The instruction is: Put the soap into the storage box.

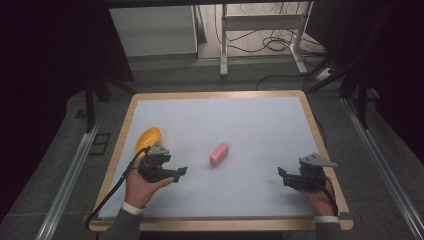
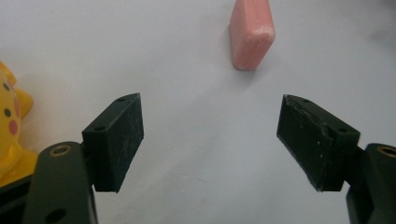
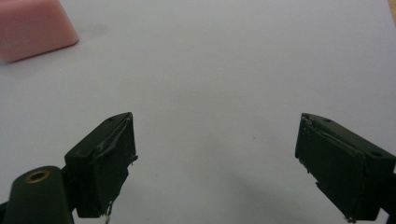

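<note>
A pink block (image 1: 219, 154) lies flat near the middle of the white table top (image 1: 240, 120). A yellow toy (image 1: 148, 139) with dark and pink spots sits at the left side, just behind my left gripper (image 1: 179, 173). That gripper is open and empty, pointing right toward the pink block (image 2: 251, 35), with the yellow toy (image 2: 11, 135) at the edge of its view. My right gripper (image 1: 282, 176) rests near the right front of the table, open and empty, facing left. The pink block (image 3: 32, 28) lies far off at its upper left.
The table has a wooden rim (image 1: 320, 135). Beyond it are a white cabinet (image 1: 152, 30), a metal desk frame (image 1: 260, 30) and loose cables (image 1: 277, 45) on the floor. A black cable (image 1: 112, 192) trails from the left gripper off the front edge.
</note>
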The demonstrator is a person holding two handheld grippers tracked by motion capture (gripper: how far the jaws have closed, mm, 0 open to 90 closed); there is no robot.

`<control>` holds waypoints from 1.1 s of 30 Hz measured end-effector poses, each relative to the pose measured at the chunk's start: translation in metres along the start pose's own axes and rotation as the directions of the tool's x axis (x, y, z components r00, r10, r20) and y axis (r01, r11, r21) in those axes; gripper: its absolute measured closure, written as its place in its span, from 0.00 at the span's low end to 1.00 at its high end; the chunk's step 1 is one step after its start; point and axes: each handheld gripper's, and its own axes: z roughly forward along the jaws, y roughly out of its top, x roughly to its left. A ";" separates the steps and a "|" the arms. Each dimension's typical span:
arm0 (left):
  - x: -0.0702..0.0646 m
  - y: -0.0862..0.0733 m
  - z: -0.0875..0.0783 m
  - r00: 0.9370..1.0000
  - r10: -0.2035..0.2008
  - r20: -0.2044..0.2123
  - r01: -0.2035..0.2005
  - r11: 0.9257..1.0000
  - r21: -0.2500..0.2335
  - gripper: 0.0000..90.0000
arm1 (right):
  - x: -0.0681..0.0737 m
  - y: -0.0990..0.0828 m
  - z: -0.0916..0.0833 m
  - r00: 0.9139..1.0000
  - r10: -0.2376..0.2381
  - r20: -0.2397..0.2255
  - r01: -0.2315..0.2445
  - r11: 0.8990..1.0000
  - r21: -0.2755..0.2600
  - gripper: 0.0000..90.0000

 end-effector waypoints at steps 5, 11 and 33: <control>-0.002 0.008 0.003 1.000 0.014 -0.001 -0.014 1.000 0.015 0.26 | 0.000 0.000 0.000 1.000 -0.002 0.003 0.002 1.000 0.002 0.13; -0.007 0.020 0.008 0.999 0.046 0.006 -0.046 0.998 0.048 0.27 | 0.000 -0.001 -0.001 1.000 -0.004 0.004 0.004 1.000 0.004 0.13; -0.023 0.058 0.029 0.994 0.109 0.024 -0.111 0.990 0.087 0.26 | -0.001 -0.002 0.000 1.000 -0.009 -0.003 0.009 1.000 0.006 0.13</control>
